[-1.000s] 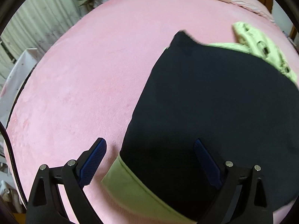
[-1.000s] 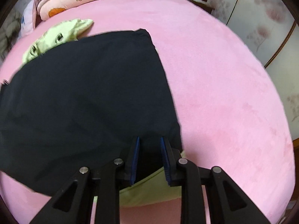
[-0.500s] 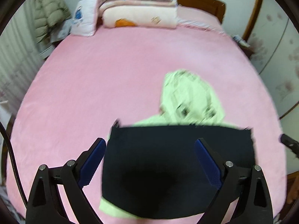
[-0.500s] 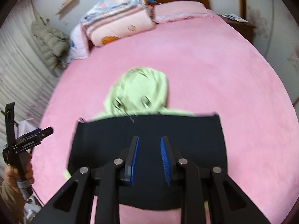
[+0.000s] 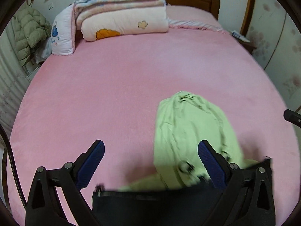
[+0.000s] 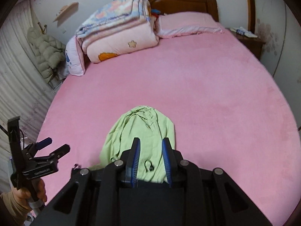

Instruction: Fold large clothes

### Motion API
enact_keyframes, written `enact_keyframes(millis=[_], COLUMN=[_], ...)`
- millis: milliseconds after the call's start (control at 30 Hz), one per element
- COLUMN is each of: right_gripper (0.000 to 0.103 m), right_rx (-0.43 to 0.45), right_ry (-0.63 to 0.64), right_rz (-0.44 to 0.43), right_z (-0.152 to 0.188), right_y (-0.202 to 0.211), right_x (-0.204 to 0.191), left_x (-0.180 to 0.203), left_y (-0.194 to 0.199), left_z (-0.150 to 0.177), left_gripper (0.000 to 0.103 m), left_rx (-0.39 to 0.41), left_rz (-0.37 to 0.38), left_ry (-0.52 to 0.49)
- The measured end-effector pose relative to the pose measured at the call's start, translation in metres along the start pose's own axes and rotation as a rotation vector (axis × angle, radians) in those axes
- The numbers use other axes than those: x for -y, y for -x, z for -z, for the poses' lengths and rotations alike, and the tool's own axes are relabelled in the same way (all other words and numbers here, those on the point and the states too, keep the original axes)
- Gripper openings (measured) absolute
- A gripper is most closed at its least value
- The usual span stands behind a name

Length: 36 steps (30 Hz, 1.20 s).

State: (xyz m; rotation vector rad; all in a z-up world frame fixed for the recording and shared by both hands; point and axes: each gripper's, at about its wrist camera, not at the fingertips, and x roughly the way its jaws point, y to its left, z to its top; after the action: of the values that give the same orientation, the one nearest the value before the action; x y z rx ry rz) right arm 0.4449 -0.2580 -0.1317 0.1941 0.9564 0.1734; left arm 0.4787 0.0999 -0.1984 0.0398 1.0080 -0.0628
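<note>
A hooded garment lies on the pink bed. Its light green hood (image 5: 190, 131) (image 6: 143, 143) points toward the headboard, and its dark navy folded body (image 5: 156, 207) (image 6: 150, 203) lies at the near edge of both views. My left gripper (image 5: 151, 162) is open and empty, above the bed just left of the hood; it also shows in the right wrist view (image 6: 50, 146), held in a hand at the far left. My right gripper (image 6: 151, 162) hovers over the hood's base with its jaws a narrow gap apart, holding nothing.
Folded quilts (image 6: 116, 32) and pillows (image 6: 75, 58) are stacked by the wooden headboard (image 6: 180, 1). A padded jacket (image 5: 30, 33) hangs at the left wall. A nightstand (image 6: 248, 39) stands at the right. The pink bedsheet (image 5: 131, 79) spreads between the garment and the pillows.
Both grippers have pulled back and tilted up from the navy fabric. The navy body now sits low in both views and the green hood fills the middle.
</note>
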Motion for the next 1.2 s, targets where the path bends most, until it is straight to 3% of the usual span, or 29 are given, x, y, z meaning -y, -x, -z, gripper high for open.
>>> enact_keyframes(millis=[167,333,633,700,733,767,800,833,867,933,1033,1167,1200], right_gripper=[0.024,0.024,0.024,0.024,0.024,0.024,0.023,0.007,0.001,0.001,0.001,0.001,0.001], right_rx=[-0.071,-0.133,-0.183,-0.217,-0.23,-0.231,-0.222,-0.204,-0.182,-0.11,0.063,0.346,0.388], right_ry=[-0.083,-0.233,-0.269,-0.265,-0.259,-0.252,-0.235,-0.205,-0.169,-0.134,-0.046,0.115,0.124], right_rz=[0.034,-0.013,-0.047,-0.056,-0.045,-0.04,-0.038,-0.031,-0.018,-0.029,-0.071,-0.138,-0.162], right_z=[0.006,0.017,0.023,0.024,0.025,0.025,0.026,0.026,0.025,0.022,0.023,0.067,0.086], right_y=[-0.085,-0.152,-0.2,-0.211,-0.216,-0.218,-0.219,-0.216,-0.211,-0.194,-0.139,-0.034,-0.012], right_x=[0.031,0.07,0.077,0.075,0.073,0.072,0.068,0.064,0.057,0.046,0.025,-0.002,-0.003], left_x=[-0.007,-0.011,-0.01,-0.011,-0.011,-0.01,-0.007,-0.002,0.002,0.012,0.01,-0.007,-0.009], left_y=[-0.081,-0.134,-0.188,-0.192,-0.192,-0.192,-0.193,-0.187,-0.18,-0.152,-0.1,-0.005,0.007], left_z=[-0.003,-0.002,0.005,0.008,0.008,0.008,0.007,0.005,0.004,0.003,0.013,0.07,0.086], left_gripper=[0.099,0.099,0.095,0.081,0.057,0.015,0.003,0.003,0.002,0.001,0.001,0.002,0.003], left_rx=[-0.114,-0.162,-0.241,-0.233,-0.223,-0.22,-0.229,-0.213,-0.181,-0.077,0.079,0.333,0.355], left_rz=[-0.005,0.012,0.133,0.159,0.18,0.191,0.214,0.196,0.179,0.177,0.234,0.344,0.352], left_ry=[0.077,0.151,0.269,0.296,0.306,0.305,0.297,0.281,0.26,0.212,0.218,0.181,0.172])
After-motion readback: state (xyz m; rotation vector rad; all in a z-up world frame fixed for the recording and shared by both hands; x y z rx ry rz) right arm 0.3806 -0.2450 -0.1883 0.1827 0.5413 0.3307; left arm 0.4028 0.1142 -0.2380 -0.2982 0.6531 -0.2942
